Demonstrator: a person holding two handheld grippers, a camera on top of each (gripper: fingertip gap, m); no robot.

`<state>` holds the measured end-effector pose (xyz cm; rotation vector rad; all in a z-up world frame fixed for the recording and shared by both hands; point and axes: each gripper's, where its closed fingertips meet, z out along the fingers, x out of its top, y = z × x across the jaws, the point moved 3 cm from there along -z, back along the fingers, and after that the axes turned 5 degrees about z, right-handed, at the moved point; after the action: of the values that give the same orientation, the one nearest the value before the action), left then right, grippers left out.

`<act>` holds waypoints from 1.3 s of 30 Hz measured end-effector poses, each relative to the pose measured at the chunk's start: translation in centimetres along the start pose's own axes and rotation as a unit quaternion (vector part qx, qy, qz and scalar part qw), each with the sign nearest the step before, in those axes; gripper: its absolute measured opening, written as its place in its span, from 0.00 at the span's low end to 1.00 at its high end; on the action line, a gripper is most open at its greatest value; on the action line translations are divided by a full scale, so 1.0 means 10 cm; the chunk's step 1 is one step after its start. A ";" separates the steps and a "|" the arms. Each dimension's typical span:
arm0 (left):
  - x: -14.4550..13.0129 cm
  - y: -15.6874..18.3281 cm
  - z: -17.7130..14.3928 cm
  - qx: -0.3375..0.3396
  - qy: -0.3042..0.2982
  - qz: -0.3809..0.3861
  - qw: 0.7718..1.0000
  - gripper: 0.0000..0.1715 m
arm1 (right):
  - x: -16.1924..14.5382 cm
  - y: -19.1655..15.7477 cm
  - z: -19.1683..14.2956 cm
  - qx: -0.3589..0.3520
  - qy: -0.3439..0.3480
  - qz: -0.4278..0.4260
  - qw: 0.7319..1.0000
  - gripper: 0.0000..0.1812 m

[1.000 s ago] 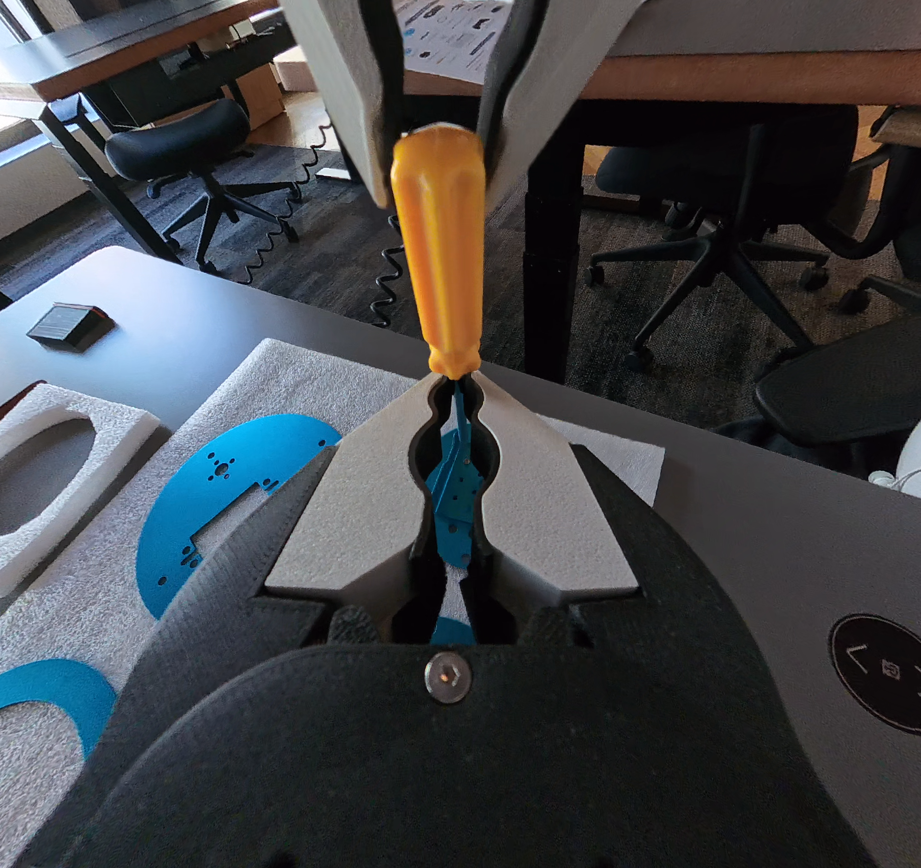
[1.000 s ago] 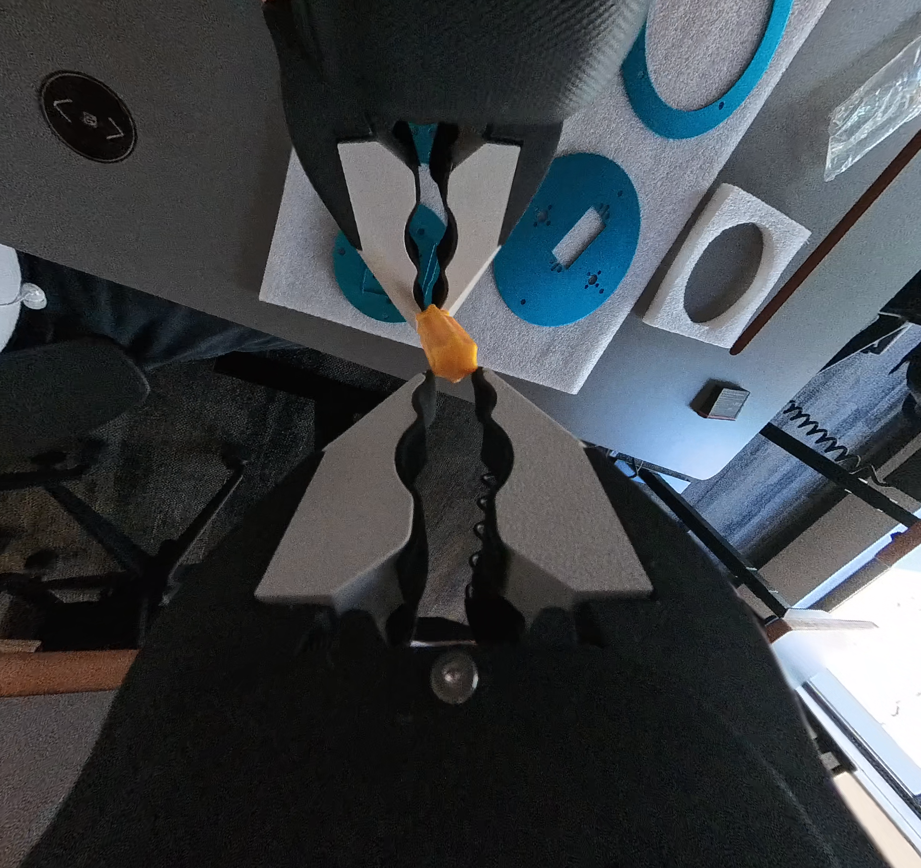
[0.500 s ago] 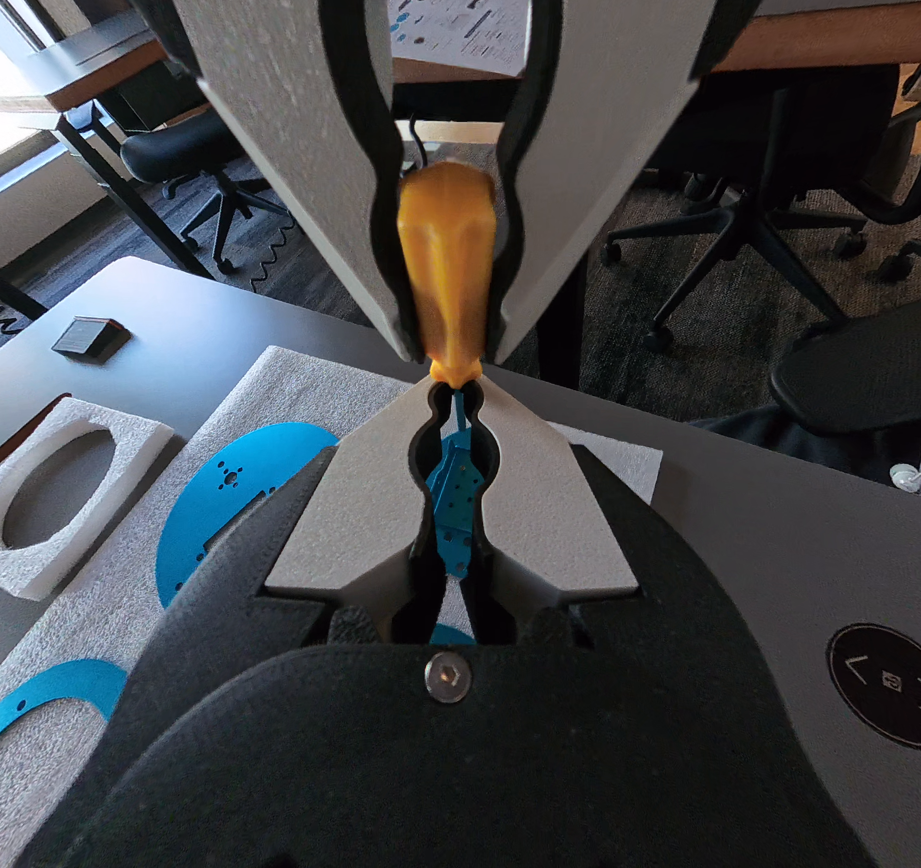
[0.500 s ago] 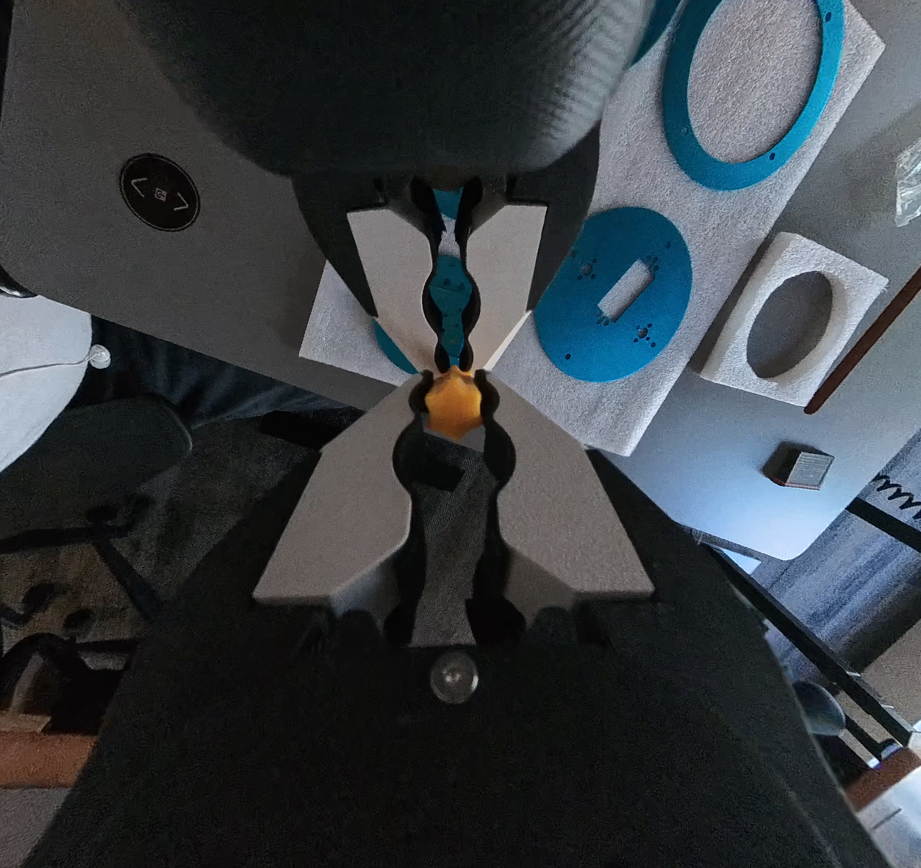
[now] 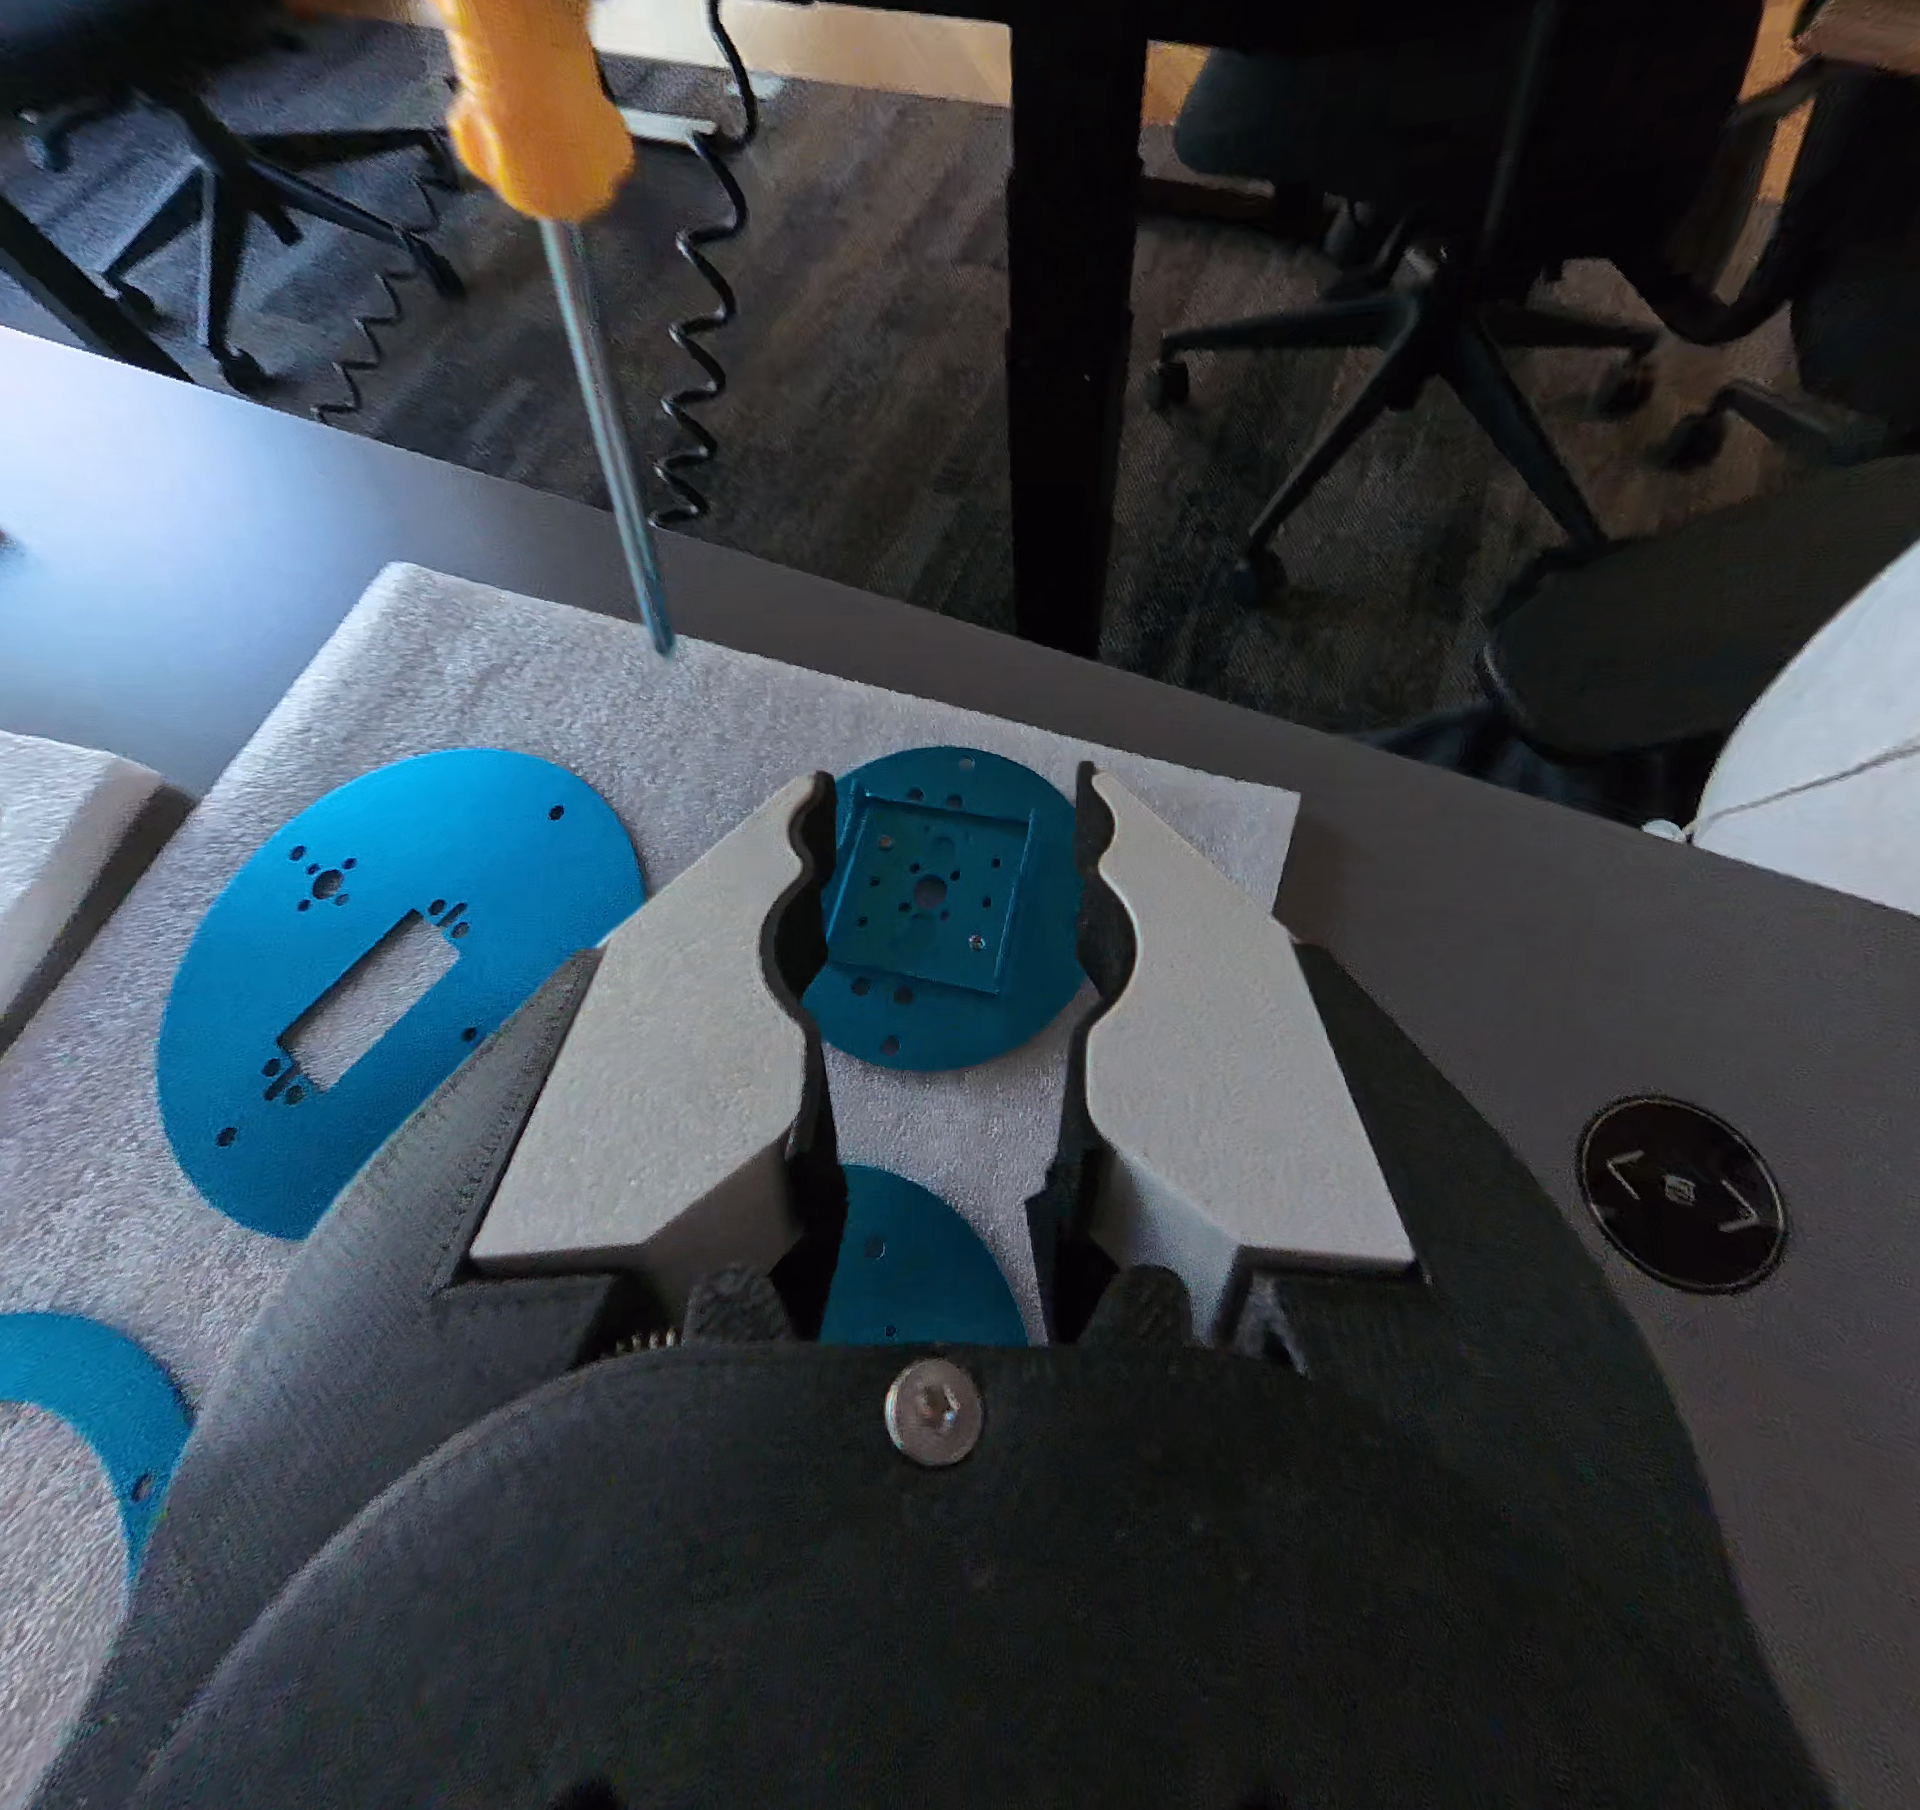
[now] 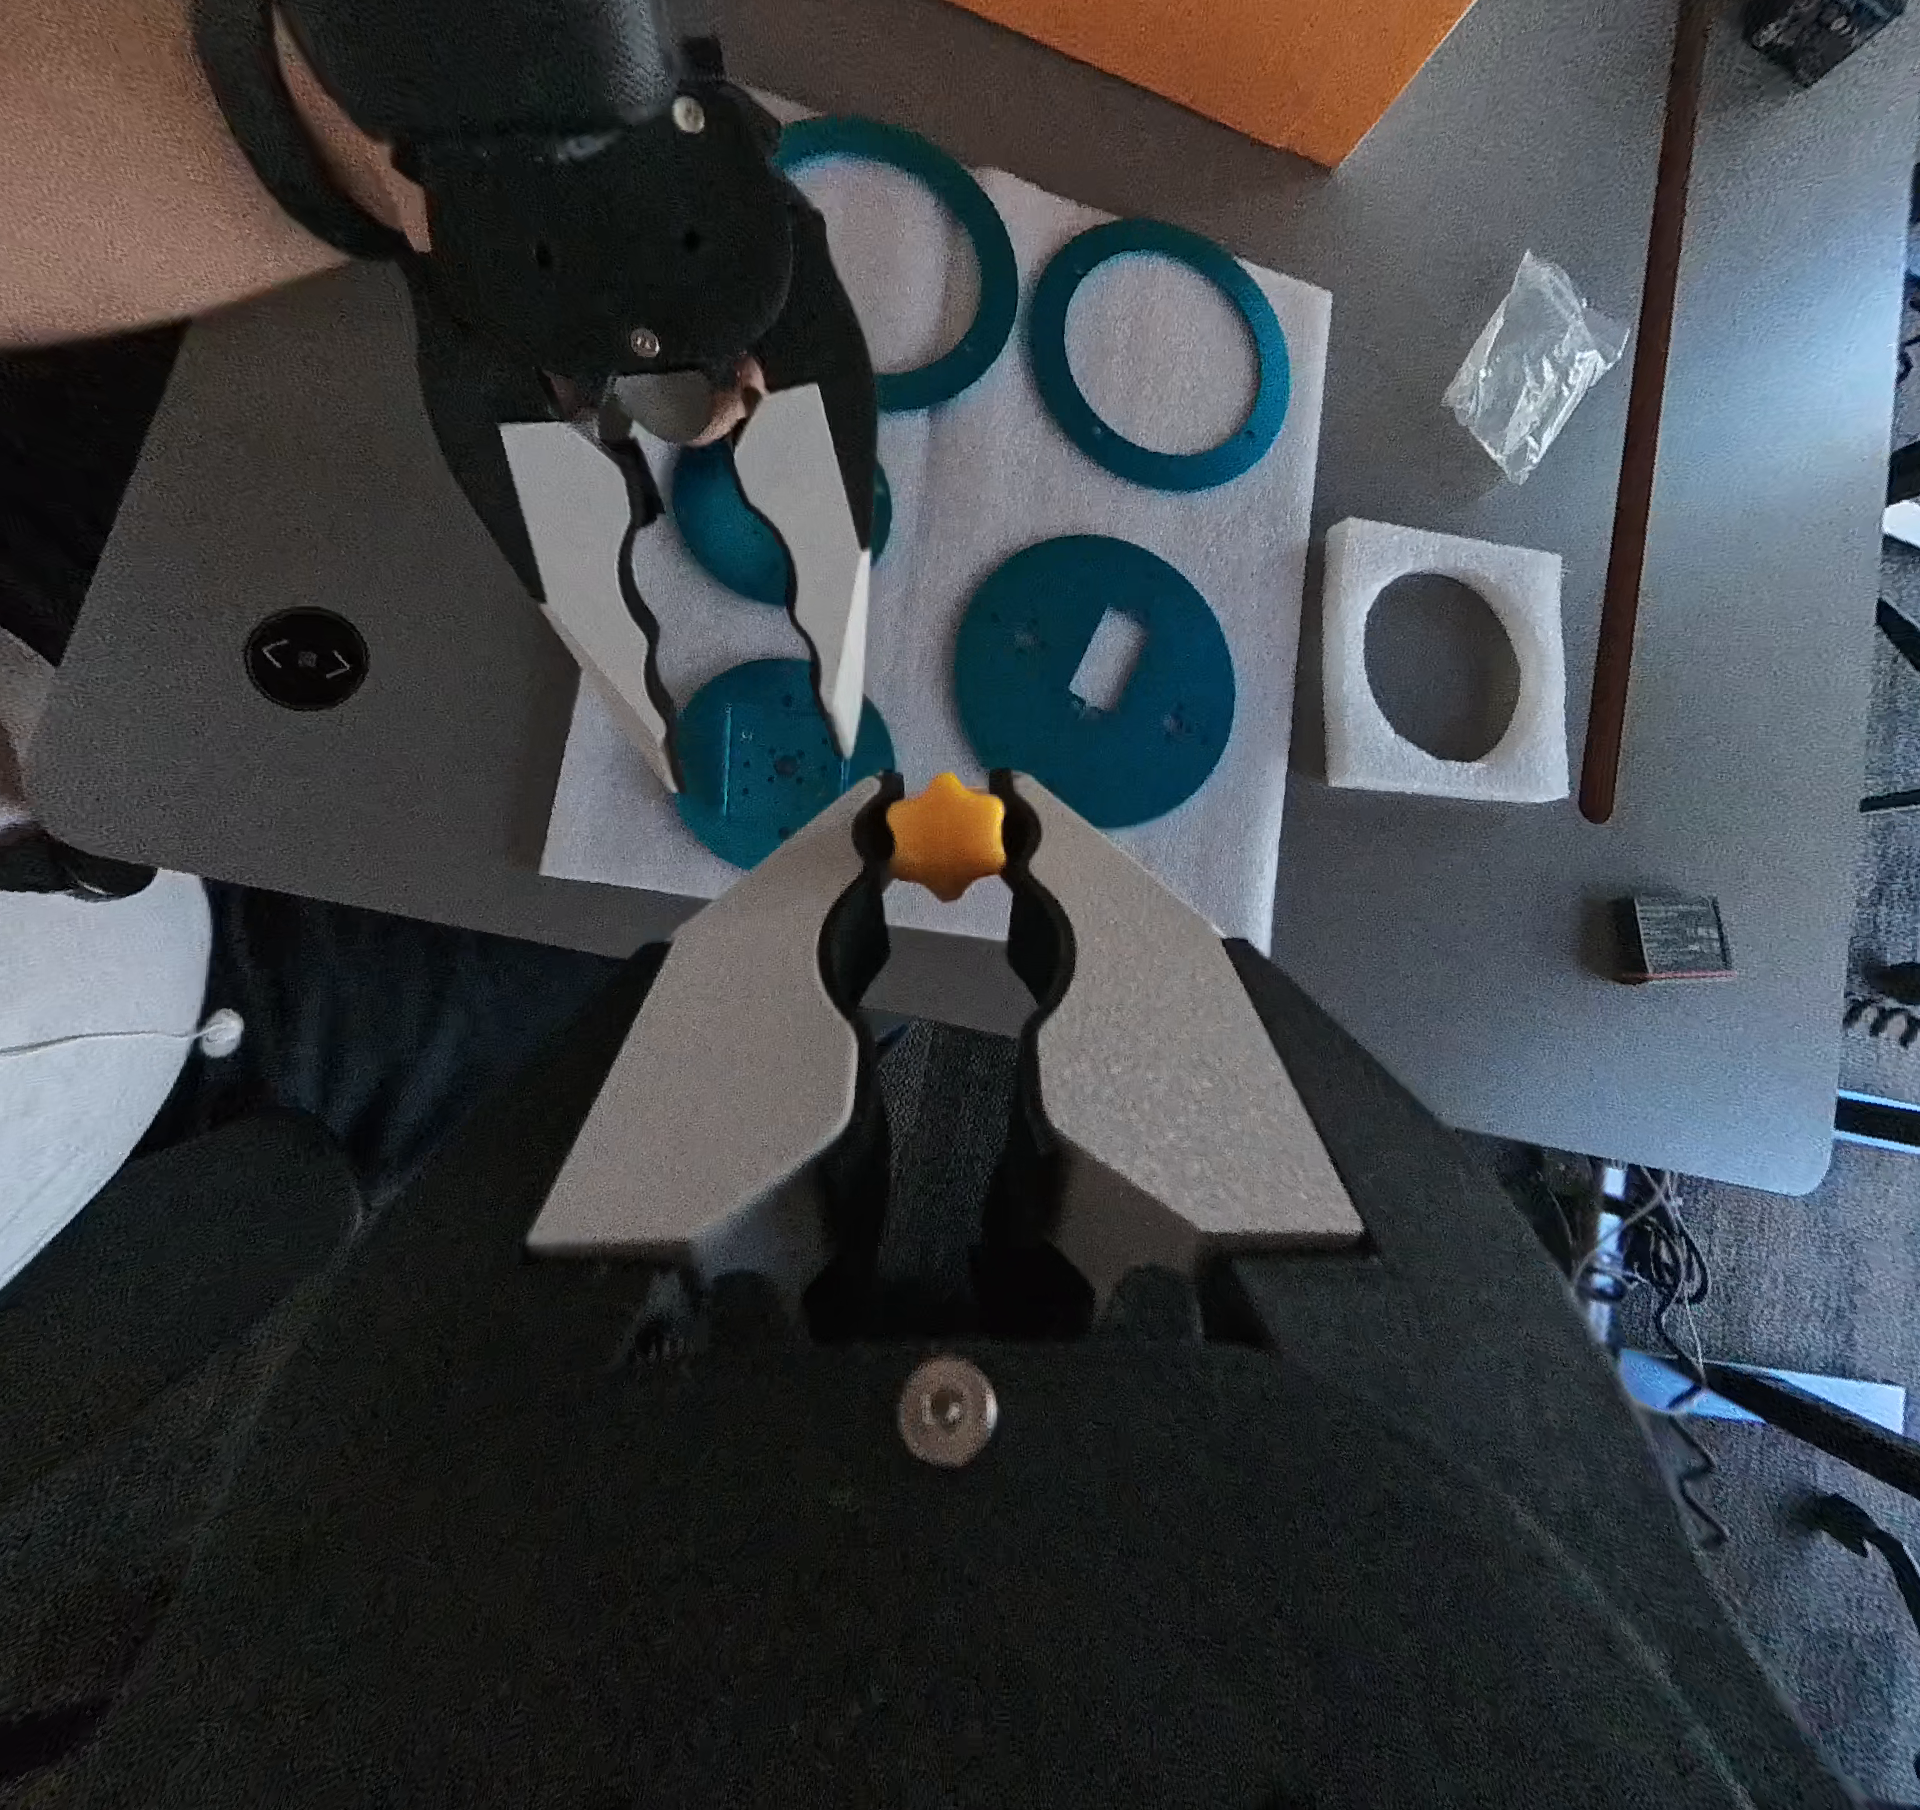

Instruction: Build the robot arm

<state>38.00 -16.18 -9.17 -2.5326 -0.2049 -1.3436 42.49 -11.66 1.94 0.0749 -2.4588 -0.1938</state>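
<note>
Your right gripper is clamped on the orange handle of a screwdriver, gripping it right at the fingertips, so from that wrist view you're looking straight down the star-shaped butt of the handle. The metal shaft angles down and its tip sits at the far edge of the white foam sheet; can't tell if it actually touches.

Your left gripper is spread wide and holding nothing, hovering over the same foam sheet. Between its fingers you see a small blue disc with a square plate on it, lying flat on the foam, and another small blue disc closer to the gripper body.

Also on the foam: a bigger blue disc with a rectangular slot just left of the small one, plus two blue rings further back. Off the foam, on the grey table, there's a white foam block with an oval hole, a clear plastic bag and a small dark box.
</note>
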 end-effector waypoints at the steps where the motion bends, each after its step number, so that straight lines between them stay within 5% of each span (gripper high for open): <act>1: -0.02 0.02 0.02 -0.014 -0.008 0.001 1.000 0.26 | -0.06 0.07 -0.01 -0.009 -0.012 0.005 1.000 0.09; 11: -0.26 -0.04 0.16 -0.046 -0.087 0.016 0.995 0.30 | -0.17 0.28 -0.08 -0.027 -0.008 0.009 1.000 0.09; 28: -0.24 -0.12 0.08 -0.045 -0.054 0.010 0.997 0.27 | -0.27 0.31 0.01 -0.022 -0.033 0.011 0.999 0.09; 39: -0.05 -0.30 -0.43 -0.001 -0.016 0.001 1.000 0.26 | -0.31 0.27 0.11 -0.015 -0.049 0.007 0.999 0.09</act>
<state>33.61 -14.62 -6.83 -2.5567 -0.2064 -1.3028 44.25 -8.60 -0.40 0.0355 -2.5523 -0.2334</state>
